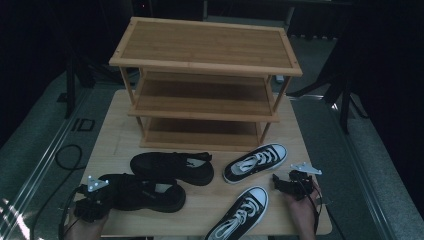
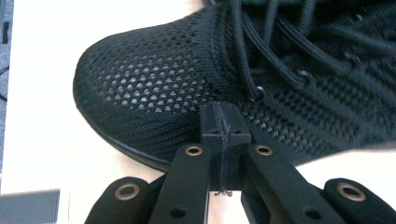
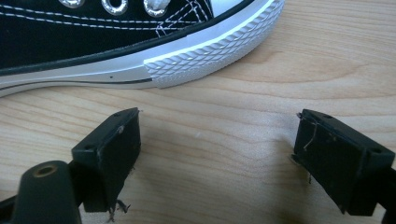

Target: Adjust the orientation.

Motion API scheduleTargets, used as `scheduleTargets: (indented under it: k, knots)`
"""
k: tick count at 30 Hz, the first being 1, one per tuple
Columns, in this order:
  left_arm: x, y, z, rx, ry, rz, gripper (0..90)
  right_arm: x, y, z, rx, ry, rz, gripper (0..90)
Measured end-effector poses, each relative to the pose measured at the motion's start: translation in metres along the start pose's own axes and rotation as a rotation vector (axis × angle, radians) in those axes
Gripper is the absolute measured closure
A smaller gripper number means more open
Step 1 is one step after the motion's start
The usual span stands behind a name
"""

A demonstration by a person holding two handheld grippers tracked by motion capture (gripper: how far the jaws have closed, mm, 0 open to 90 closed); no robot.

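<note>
We see our left gripper (image 2: 223, 122) with jaws pressed together, tips just at the black mesh shoe (image 2: 154, 88), right gripper (image 3: 217, 154) spread wide, sneaker (image 3: 140, 46) just ahead.

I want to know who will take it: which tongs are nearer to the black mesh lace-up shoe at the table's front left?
Left. The left tongs, shut, are at the black mesh lace-up shoe; the right tongs, open, sit beyond the white-soled sneakers.
</note>
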State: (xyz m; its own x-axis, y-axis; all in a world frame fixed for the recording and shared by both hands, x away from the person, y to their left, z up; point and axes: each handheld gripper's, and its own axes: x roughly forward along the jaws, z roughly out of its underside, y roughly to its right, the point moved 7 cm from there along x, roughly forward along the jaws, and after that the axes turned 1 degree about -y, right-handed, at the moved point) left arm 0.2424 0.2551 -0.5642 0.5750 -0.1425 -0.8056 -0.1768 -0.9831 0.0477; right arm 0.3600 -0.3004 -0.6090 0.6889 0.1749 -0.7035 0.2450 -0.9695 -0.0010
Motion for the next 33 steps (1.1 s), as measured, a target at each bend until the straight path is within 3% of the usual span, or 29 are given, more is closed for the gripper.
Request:
scheduleTargets:
  k: [8, 16, 19, 22, 24, 30, 33]
  knots:
    - [0.014, -0.017, -0.021, -0.025, 0.028, -0.009, 90.0, 0.0, 0.0, 0.0, 0.0, 0.0, 0.0, 14.4]
    - [0.029, -0.027, -0.048, 0.014, 0.035, -0.039, 90.0, 0.0, 0.0, 0.0, 0.0, 0.0, 0.0, 14.5]
    - [0.03, -0.03, -0.052, 0.007, 0.044, -0.044, 90.0, 0.0, 0.0, 0.0, 0.0, 0.0, 0.0, 14.4]
    - [0.021, -0.033, -0.05, -0.018, 0.074, -0.035, 90.0, 0.0, 0.0, 0.0, 0.0, 0.0, 0.0, 14.4]
    - [0.015, -0.037, -0.047, -0.026, 0.079, -0.058, 90.0, 0.0, 0.0, 0.0, 0.0, 0.0, 0.0, 14.5]
    - [0.012, -0.042, -0.027, -0.037, 0.034, -0.09, 90.0, 0.0, 0.0, 0.0, 0.0, 0.0, 0.0, 14.5]
    - [0.009, -0.037, -0.013, -0.055, 0.012, -0.078, 90.0, 0.0, 0.0, 0.0, 0.0, 0.0, 0.0, 14.5]
